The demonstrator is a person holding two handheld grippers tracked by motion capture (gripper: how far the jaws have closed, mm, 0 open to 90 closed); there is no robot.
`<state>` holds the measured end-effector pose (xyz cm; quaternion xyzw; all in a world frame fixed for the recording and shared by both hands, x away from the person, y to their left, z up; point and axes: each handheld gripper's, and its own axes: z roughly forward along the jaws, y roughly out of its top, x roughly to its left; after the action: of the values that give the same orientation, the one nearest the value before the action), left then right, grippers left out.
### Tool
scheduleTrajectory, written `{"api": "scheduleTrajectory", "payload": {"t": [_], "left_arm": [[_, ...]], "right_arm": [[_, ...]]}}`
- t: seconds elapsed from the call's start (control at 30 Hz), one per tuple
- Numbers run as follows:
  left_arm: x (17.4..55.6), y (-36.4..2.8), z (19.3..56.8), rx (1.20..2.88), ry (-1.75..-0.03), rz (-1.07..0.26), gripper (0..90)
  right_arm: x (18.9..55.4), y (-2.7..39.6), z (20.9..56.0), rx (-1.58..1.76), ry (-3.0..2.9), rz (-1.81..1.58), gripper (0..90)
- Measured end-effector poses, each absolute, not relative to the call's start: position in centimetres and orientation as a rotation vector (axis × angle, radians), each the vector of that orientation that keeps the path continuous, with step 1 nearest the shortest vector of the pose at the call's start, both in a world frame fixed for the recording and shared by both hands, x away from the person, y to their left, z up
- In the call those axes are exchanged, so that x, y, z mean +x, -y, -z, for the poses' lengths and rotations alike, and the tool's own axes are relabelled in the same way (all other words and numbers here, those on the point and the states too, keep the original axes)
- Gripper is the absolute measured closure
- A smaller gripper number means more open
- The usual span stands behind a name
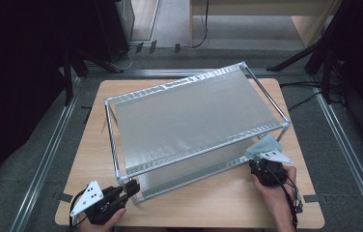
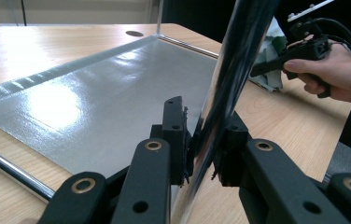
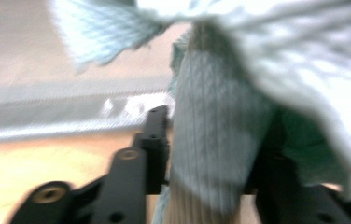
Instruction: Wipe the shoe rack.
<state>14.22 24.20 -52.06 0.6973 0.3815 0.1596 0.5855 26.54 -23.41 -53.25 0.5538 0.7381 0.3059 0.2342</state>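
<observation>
Glossy chrome pole (image 2: pixel 229 79) — matt silver shelf (image 1: pixel 194 116) — soft knitted cloth (image 3: pixel 220 130).

Two-tier shelf rack (image 1: pixel 194 108) sits centred on tabletop (image 1: pixel 218 203), skewed. Left tongs (image 1: pixel 130 186) at its near-left corner post (image 2: pixel 225 88); right tongs (image 1: pixel 259 166) with cloth (image 1: pixel 266 145) at near-right corner.

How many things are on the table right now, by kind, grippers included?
Metal shelf rack: 1
Pale green cloth: 1
Grippers: 2, the left gripper and the right gripper
Total: 4
</observation>
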Motion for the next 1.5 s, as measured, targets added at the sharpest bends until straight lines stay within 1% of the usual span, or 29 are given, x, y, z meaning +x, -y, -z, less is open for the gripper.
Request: {"api": "scheduleTrajectory", "payload": {"t": [0.07,0.2,0.3,0.33,0.37,0.4,0.43,0.5,0.53,0.57,0.6,0.67,0.77,0.93,1.33,1.4,1.5], "left_arm": [[14.2,-24.2,52.1,1.627,-0.890,-0.371,77.7],[14.2,-24.2,52.0,1.630,-0.889,-0.372,77.7],[14.3,-24.1,52.0,1.631,-0.888,-0.375,77.7],[14.3,-24.1,52.0,1.630,-0.889,-0.376,77.7],[14.3,-24.1,52.0,1.630,-0.889,-0.376,77.7],[14.3,-24.1,52.0,1.630,-0.890,-0.376,77.7],[14.3,-24.1,52.0,1.630,-0.890,-0.376,77.6],[14.3,-24.1,52.1,1.629,-0.887,-0.375,77.7],[14.3,-24.1,52.1,1.629,-0.887,-0.375,77.7],[14.3,-24.1,52.1,1.627,-0.886,-0.372,77.6],[14.3,-24.0,52.1,1.627,-0.885,-0.373,77.6],[14.3,-23.8,52.1,1.625,-0.889,-0.373,77.7],[14.3,-23.5,52.1,1.627,-0.886,-0.371,77.7],[14.5,-22.8,52.1,1.620,-0.879,-0.354,77.5],[14.6,-19.9,52.1,1.637,-0.828,-0.317,77.6],[14.6,-19.8,52.1,1.639,-0.825,-0.320,77.7],[14.6,-19.9,52.1,1.648,-0.819,-0.323,77.9]], "right_arm": [[26.2,24.0,53.2,1.545,-2.028,-0.810,48.4],[25.3,25.8,52.2,1.649,-1.871,-0.939,35.6],[25.5,25.8,51.2,1.650,-1.768,-0.997,31.8],[25.9,25.4,51.0,1.639,-1.751,-0.992,35.7],[26.1,25.2,51.0,1.627,-1.739,-0.977,43.3],[26.5,24.8,51.2,1.616,-1.707,-0.953,56.6],[26.6,24.6,51.4,1.623,-1.698,-0.947,65.3],[27.0,23.9,51.8,1.613,-1.707,-0.948,75.9],[27.0,23.9,51.8,1.613,-1.707,-0.948,75.9],[27.5,23.0,52.3,1.577,-1.755,-0.943,82.6],[27.8,22.4,52.7,1.561,-1.789,-0.930,85.2],[28.4,21.7,53.5,1.550,-1.841,-0.917,87.1],[28.8,20.2,54.3,1.530,-1.921,-0.908,87.6],[28.2,16.6,54.8,1.442,-2.051,-0.968,87.8],[23.9,5.6,55.3,1.167,-2.356,-1.109,87.9],[23.2,4.1,55.3,1.105,-2.401,-1.115,87.9],[22.7,3.1,55.3,1.064,-2.430,-1.115,87.8]]}}
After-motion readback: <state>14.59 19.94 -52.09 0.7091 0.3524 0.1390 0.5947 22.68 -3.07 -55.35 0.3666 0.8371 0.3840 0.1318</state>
